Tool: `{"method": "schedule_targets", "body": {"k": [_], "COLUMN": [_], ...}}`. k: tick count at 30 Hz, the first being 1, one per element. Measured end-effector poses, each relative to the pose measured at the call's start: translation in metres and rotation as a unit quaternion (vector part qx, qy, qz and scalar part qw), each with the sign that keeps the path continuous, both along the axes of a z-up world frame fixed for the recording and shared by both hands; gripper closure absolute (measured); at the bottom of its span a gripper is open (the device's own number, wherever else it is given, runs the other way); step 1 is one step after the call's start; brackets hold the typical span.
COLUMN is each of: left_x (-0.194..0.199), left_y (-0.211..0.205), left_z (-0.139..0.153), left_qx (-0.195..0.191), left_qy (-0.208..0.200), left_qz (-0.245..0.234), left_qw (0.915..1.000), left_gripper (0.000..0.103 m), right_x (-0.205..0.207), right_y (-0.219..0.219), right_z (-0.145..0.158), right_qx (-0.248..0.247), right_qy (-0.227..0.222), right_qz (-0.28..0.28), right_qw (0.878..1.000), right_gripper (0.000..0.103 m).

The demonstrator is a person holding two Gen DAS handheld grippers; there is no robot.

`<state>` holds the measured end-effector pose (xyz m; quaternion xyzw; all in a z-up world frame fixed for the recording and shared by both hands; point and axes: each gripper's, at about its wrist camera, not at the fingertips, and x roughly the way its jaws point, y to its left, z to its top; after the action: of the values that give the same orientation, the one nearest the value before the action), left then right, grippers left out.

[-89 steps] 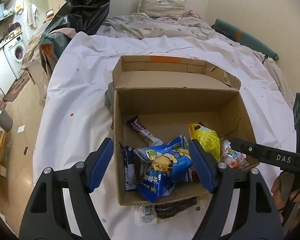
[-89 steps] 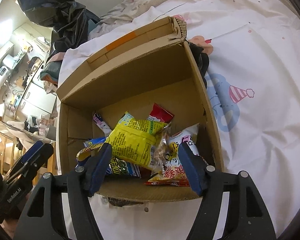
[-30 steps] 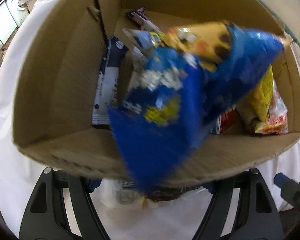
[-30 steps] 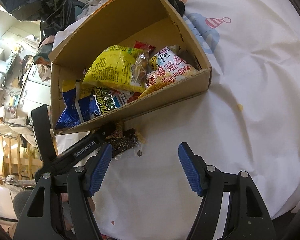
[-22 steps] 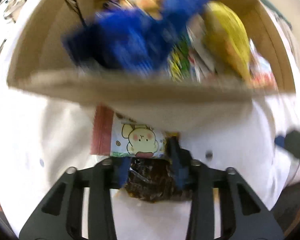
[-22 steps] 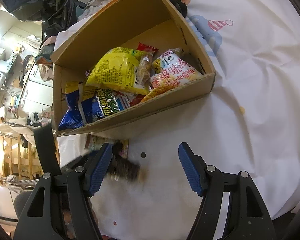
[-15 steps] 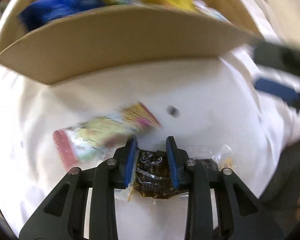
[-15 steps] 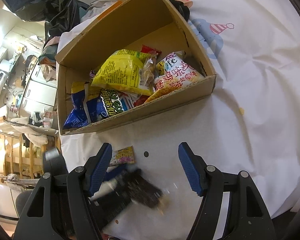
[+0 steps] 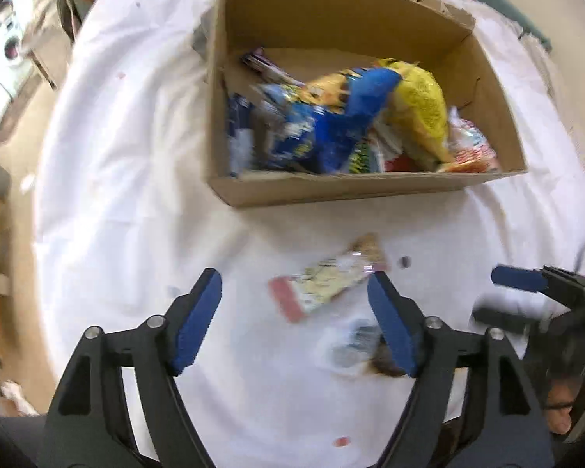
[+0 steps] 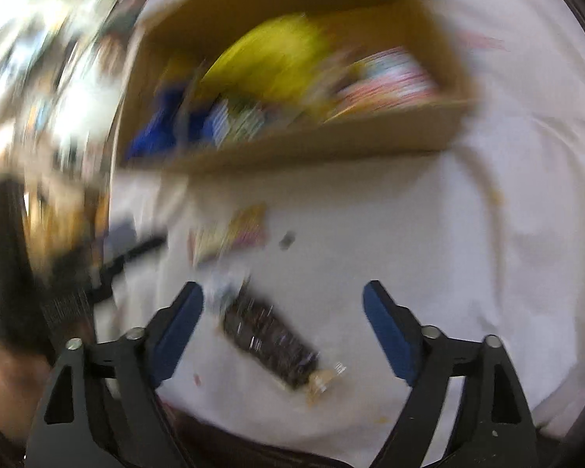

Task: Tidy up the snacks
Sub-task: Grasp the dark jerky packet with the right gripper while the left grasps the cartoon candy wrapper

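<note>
The cardboard box point(image 9: 370, 187) stands on the white cloth and holds a blue bag point(image 9: 331, 132), a yellow bag point(image 9: 421, 113) and other packets. A pink and yellow packet point(image 9: 327, 284) lies flat on the cloth in front of it. A dark snack packet point(image 10: 269, 339) lies nearer still. My left gripper point(image 9: 292, 312) hovers above the cloth, jaws opening, gripping nothing. My right gripper point(image 10: 282, 304) is over the dark packet, jaws opening, the packet between the fingers but untouched. The right wrist view is heavily blurred.
The white cloth point(image 9: 128, 202) covers a bed. Bare floor and a washing machine point(image 9: 7, 45) show at the far left. A hand point(image 9: 565, 413) holds the right gripper point(image 9: 507, 298) at the right edge of the left wrist view.
My left gripper has let go of the dark packet, opened and risen back from the cloth. The right gripper has swung over that packet with wider jaws.
</note>
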<state>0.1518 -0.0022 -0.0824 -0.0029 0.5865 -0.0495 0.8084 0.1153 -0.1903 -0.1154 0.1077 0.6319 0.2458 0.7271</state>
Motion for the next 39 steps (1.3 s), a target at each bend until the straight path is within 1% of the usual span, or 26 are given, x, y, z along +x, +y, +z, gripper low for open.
{"method": "schedule_targets", "body": {"k": [3,4,5,6,7,9,10,11,12,14,15,16,19,22,25,28,30,33,35,39], "left_x": [0.003,0.003,0.004,0.007,0.008,0.008,0.008,0.006,0.007,0.005,0.007,0.009,0.012,0.012,0.012,0.011,0.009,0.009,0.009,0.016], "left_y": [0.000,0.003,0.000,-0.002,-0.004,-0.004,-0.001,0.003,0.005,0.009,0.012,0.013,0.016,0.016,0.011,0.005,0.000,-0.011,-0.023,-0.049], "left_z": [0.002,-0.002,-0.001,0.000,0.001,0.005,0.006,0.005,0.003,0.000,-0.003,-0.005,-0.011,-0.014,-0.018,-0.022,-0.025,-0.033,-0.040,-0.051], "left_qx": [0.022,0.026,0.039,0.050,0.057,0.068,0.075,0.080,0.081,0.076,0.071,0.067,0.058,0.051,0.057,0.060,0.062,0.057,0.060,0.076], "left_qy": [0.008,0.007,0.005,0.002,0.001,-0.001,-0.002,-0.002,0.001,0.009,0.013,0.017,0.026,0.030,0.032,0.035,0.037,0.046,0.049,0.041], "left_qz": [-0.030,-0.036,-0.047,-0.052,-0.056,-0.062,-0.060,-0.060,-0.059,-0.050,-0.043,-0.038,-0.029,-0.030,-0.041,-0.056,-0.066,-0.085,-0.110,-0.159], "left_qw": [0.9993,0.9990,0.9982,0.9974,0.9968,0.9958,0.9953,0.9950,0.9949,0.9958,0.9965,0.9968,0.9975,0.9978,0.9970,0.9960,0.9952,0.9937,0.9909,0.9835], "left_gripper": [0.028,0.028,0.028,0.028,0.028,0.027,0.027,0.027,0.026,0.026,0.026,0.026,0.026,0.026,0.026,0.026,0.026,0.026,0.026,0.028], "right_x": [-0.013,-0.015,-0.018,-0.022,-0.025,-0.032,-0.034,-0.036,-0.036,-0.037,-0.039,-0.040,-0.043,-0.046,-0.045,-0.035,-0.026,-0.010,-0.005,0.001], "right_y": [0.036,0.043,0.053,0.065,0.072,0.086,0.090,0.093,0.095,0.095,0.093,0.093,0.085,0.070,0.048,0.025,0.005,-0.026,-0.036,-0.041], "right_z": [-0.012,-0.016,-0.022,-0.029,-0.035,-0.046,-0.048,-0.049,-0.049,-0.049,-0.046,-0.044,-0.036,-0.029,-0.014,0.006,0.018,0.025,0.023,0.021], "right_qx": [-0.053,-0.062,-0.077,-0.099,-0.111,-0.149,-0.159,-0.166,-0.170,-0.169,-0.162,-0.155,-0.123,-0.096,-0.067,-0.031,-0.013,0.004,0.011,0.009], "right_qy": [-0.013,-0.016,-0.019,-0.022,-0.023,-0.041,-0.052,-0.061,-0.066,-0.070,-0.071,-0.070,-0.061,-0.047,-0.034,-0.036,-0.046,-0.046,-0.042,-0.038], "right_qz": [0.086,0.105,0.131,0.164,0.184,0.219,0.229,0.236,0.236,0.241,0.248,0.252,0.250,0.233,0.195,0.145,0.092,0.013,-0.023,-0.049], "right_qw": [0.995,0.992,0.988,0.981,0.976,0.963,0.959,0.956,0.954,0.953,0.952,0.953,0.959,0.967,0.978,0.988,0.995,0.999,0.999,0.998], "right_gripper": [0.014,0.014,0.014,0.014,0.014,0.013,0.011,0.011,0.010,0.020,0.031,0.039,0.046,0.046,0.046,0.046,0.046,0.046,0.046,0.046]}}
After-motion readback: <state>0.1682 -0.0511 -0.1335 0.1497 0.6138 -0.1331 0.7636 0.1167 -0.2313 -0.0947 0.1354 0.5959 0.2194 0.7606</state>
